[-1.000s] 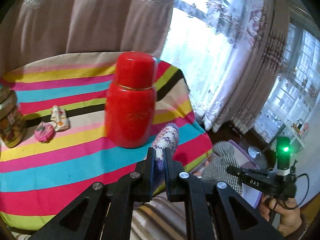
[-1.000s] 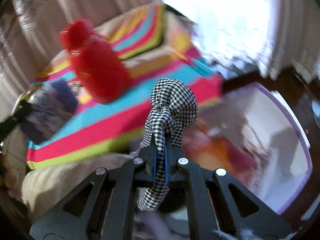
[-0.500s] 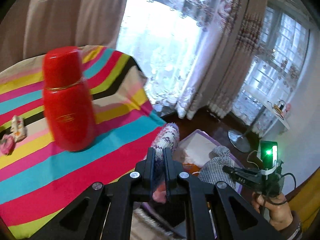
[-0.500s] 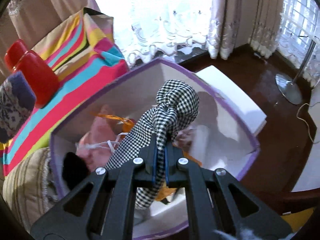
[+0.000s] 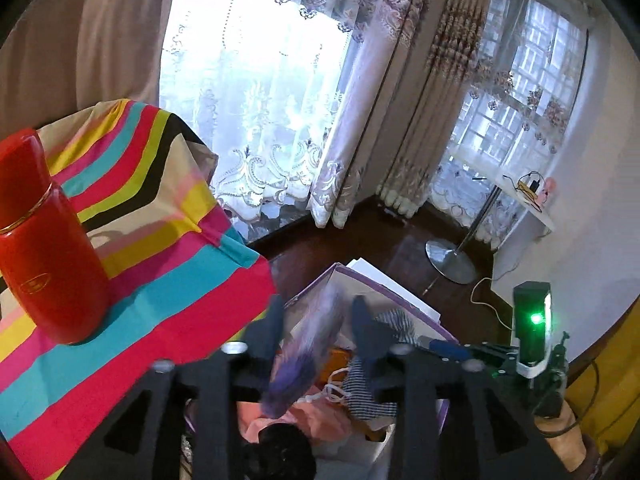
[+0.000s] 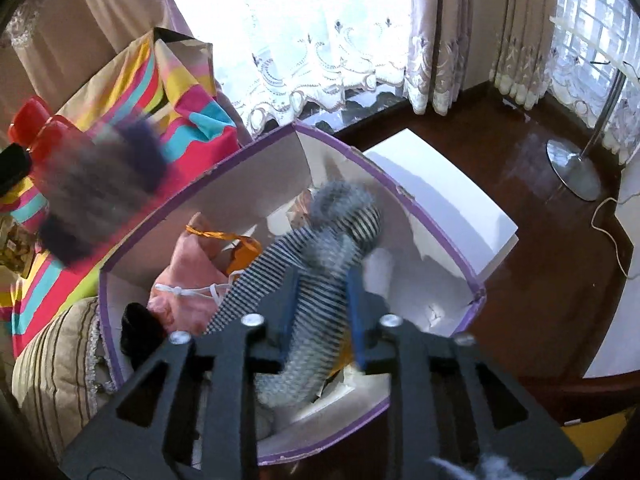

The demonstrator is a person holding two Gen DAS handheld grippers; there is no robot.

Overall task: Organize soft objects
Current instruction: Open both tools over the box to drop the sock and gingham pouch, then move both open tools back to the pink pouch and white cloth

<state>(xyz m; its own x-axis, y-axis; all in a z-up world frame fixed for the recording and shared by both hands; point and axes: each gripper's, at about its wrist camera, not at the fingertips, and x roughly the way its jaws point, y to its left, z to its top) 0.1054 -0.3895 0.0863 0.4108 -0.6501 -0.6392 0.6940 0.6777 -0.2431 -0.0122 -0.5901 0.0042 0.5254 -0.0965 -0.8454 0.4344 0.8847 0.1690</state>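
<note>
Purple-patterned sock point(image 5: 308, 344), blurred, hung between the parted jaws of the left gripper point(image 5: 316, 320) above the purple-rimmed box point(image 5: 400, 292); it could snag the rim. In the right view, the checked cloth point(image 6: 320, 280) dropped from the opened right gripper point(image 6: 320, 304) into the box point(image 6: 440, 236). Half a second before, both grippers were clamped.

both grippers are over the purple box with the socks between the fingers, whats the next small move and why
Probably draw both grippers straight up and back toward the table. The right gripper has its jaws spread, with the blurred checkered sock loose between them above the purple-rimmed box. The left gripper is also open around the blurred purple sock. Both look released over the box, so lingering adds nothing.
</note>
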